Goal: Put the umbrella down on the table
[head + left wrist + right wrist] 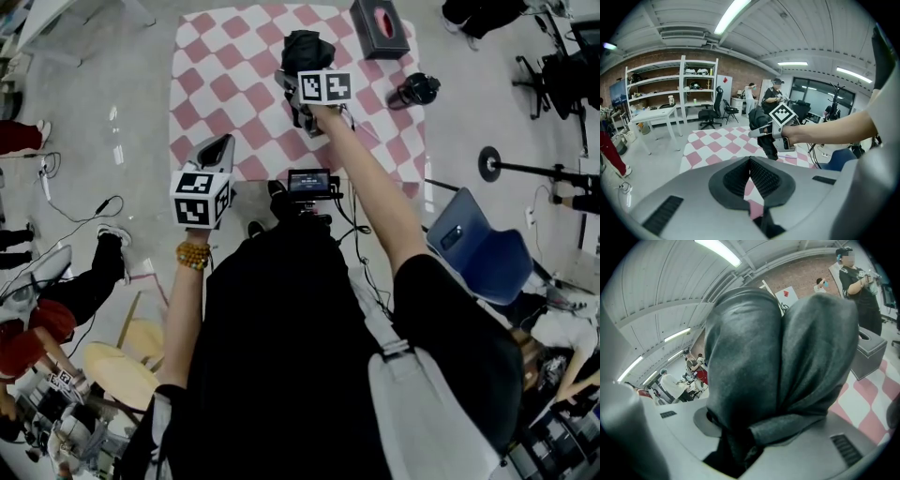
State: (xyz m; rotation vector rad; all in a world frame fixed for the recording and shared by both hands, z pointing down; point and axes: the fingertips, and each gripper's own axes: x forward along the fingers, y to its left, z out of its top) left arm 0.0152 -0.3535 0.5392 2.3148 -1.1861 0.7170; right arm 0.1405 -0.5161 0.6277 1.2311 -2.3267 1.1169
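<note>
Sensibly, the left gripper (223, 150), jaws pressed together on nothing just off the near left edge of the table (202, 84), should hold clear. Over the table's middle, the right gripper (292, 82) pinches the umbrella (307, 49). Lower it until its length rests flat on the checked cloth, and only then let go. It is folded and black, its soft fabric bunched loosely.
</note>
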